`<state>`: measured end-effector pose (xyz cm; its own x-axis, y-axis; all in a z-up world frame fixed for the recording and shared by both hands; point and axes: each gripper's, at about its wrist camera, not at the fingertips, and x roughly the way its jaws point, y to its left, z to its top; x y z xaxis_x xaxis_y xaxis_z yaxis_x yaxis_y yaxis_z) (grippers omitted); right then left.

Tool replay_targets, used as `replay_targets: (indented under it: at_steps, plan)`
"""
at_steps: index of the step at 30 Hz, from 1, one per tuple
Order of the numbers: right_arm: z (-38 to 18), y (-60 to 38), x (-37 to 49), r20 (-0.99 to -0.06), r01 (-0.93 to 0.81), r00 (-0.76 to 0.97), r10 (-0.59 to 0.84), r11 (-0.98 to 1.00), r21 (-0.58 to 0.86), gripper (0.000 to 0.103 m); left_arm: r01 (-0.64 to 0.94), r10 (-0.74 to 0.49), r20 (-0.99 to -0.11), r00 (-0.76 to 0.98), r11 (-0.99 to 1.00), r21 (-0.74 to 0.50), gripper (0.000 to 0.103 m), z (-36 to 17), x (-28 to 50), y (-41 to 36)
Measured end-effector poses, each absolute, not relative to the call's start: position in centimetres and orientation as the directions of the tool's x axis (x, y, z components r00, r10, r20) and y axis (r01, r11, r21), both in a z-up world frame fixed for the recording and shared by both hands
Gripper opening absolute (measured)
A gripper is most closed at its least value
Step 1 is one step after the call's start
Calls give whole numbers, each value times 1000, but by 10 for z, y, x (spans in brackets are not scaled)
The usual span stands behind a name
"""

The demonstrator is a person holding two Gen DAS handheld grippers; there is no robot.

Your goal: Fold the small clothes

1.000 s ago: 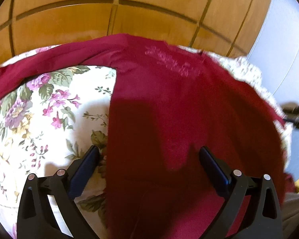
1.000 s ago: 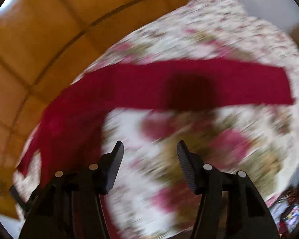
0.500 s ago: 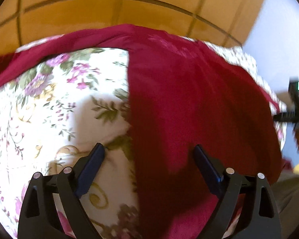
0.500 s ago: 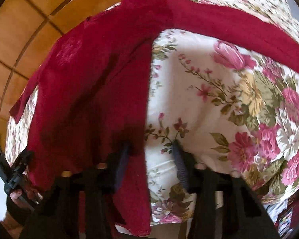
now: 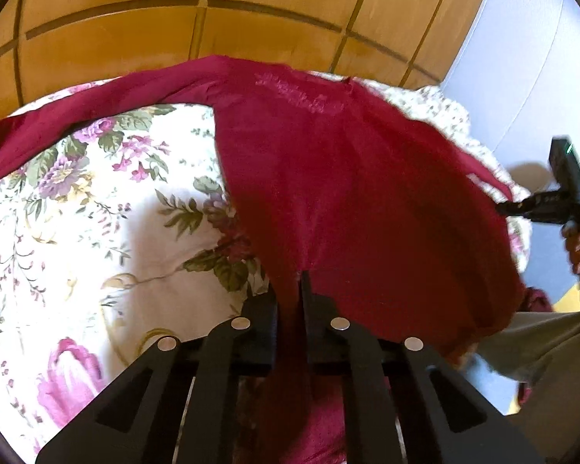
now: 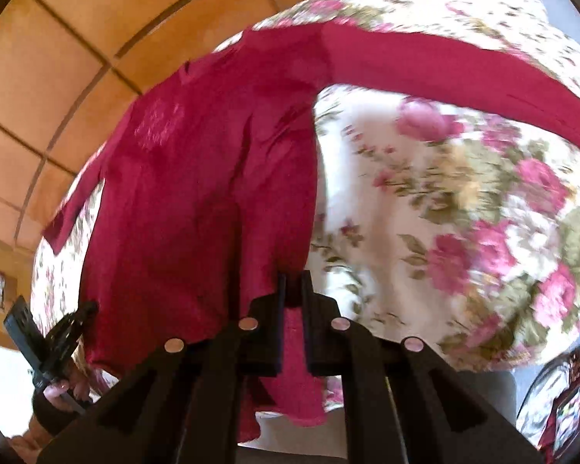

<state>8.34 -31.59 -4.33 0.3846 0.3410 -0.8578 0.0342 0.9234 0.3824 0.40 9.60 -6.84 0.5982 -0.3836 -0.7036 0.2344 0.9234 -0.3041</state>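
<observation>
1. Two grips are made on one garment: the red top (image 5: 348, 178) is pinched at its near hem by both tools, and no fold is seen in it yet.
2. The left gripper (image 5: 289, 290) is clenched on a gathered ridge of red cloth, which runs up between its jaws and spreads out ahead of them.
3. The right gripper (image 6: 292, 284) is likewise clenched on the hem, with a red flap hanging down below its jaws.
4. Ahead of both sets of jaws the top is laid flat on the floral cloth (image 5: 96, 212) that covers the surface, its body stretching away to the neck end at the far edge.
5. One long sleeve (image 6: 464, 73) is spread out ahead and to the right of the right jaws; the other shorter end is seen ahead and to the left of them.
6. Judged from this, the task is at its start: the hem is only grasped, and the carrying of it toward the neck, the sleeves and any further folds are left to be done.
7. Compared with a second ago, both sets of jaws have just been closing: they were held wide apart over the cloth then, and cloth is now nipped between them.
8. The red fabric is now puckered at each grip where it lay smooth earlier.
</observation>
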Motion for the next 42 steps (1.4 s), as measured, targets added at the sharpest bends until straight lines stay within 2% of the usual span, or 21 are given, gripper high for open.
replay_targets:
  at_steps: [3, 6, 8, 11, 12, 13, 14, 15, 16, 17, 19, 21, 23, 24, 28, 31, 36, 42]
  plan:
    - [-37, -329, 72, -842, 73, 409, 352, 907, 415, 6, 212, -376, -689, 620, 925, -314, 7, -58, -2, 114]
    - [-43, -327, 72, -866, 91, 372, 334, 915, 393, 6, 183, -374, -708, 599, 925, -333, 3, -69, -5, 128]
    - [-58, -320, 77, -904, 84, 303, 302, 936, 341, 6, 164, -327, -745, 581, 944, -286, 3, -84, -8, 125]
    - [-69, -323, 80, -928, 108, 259, 269, 946, 304, 11, 188, -317, -731, 605, 948, -256, 4, -85, -14, 120]
    - [-68, -327, 82, -924, 134, 270, 271, 940, 315, 18, 192, -327, -724, 607, 945, -265, 15, -84, -14, 118]
    - [-65, -332, 82, -915, 160, 295, 275, 930, 331, 40, 199, -354, -716, 602, 935, -295, 27, -83, -14, 117]
    - [-61, -336, 84, -904, 179, 322, 282, 919, 351, 51, 204, -395, -702, 592, 917, -343, 59, -83, -12, 118]
    - [-56, -341, 84, -890, 197, 354, 286, 908, 370, 60, 206, -423, -687, 591, 902, -379, 77, -83, -13, 120]
    - [-53, -344, 84, -882, 206, 374, 286, 902, 380, 60, 201, -450, -663, 598, 885, -420, 79, -83, -13, 120]
    - [-50, -347, 85, -876, 213, 392, 282, 898, 385, 62, 192, -451, -664, 596, 883, -427, 79, -86, -11, 119]
    - [-52, -346, 87, -886, 228, 386, 258, 904, 362, 73, 182, -411, -695, 591, 906, -382, 79, -91, -7, 110]
    - [-55, -343, 88, -901, 230, 365, 233, 916, 330, 74, 196, -378, -701, 605, 924, -329, 82, -89, -7, 100]
    - [-52, -334, 91, -904, 210, 369, 217, 928, 309, 85, 211, -388, -697, 603, 920, -330, 87, -85, -6, 100]
    - [-51, -330, 92, -901, 207, 382, 205, 931, 300, 95, 206, -387, -695, 606, 920, -332, 88, -84, -3, 102]
    - [-41, -312, 105, -887, 184, 436, 152, 950, 253, 101, 101, -358, -678, 642, 916, -388, 91, -79, 16, 128]
    - [-45, -296, 115, -905, 169, 419, 72, 973, 156, 101, -23, -341, -663, 666, 880, -475, 92, -78, 33, 160]
    - [-56, -285, 121, -918, 105, 393, 60, 988, 110, 101, -240, -263, -653, 711, 781, -577, 94, -82, 66, 222]
    - [-51, -265, 133, -891, 54, 453, 21, 997, 51, 101, -356, -153, -661, 735, 742, -568, 94, -82, 100, 272]
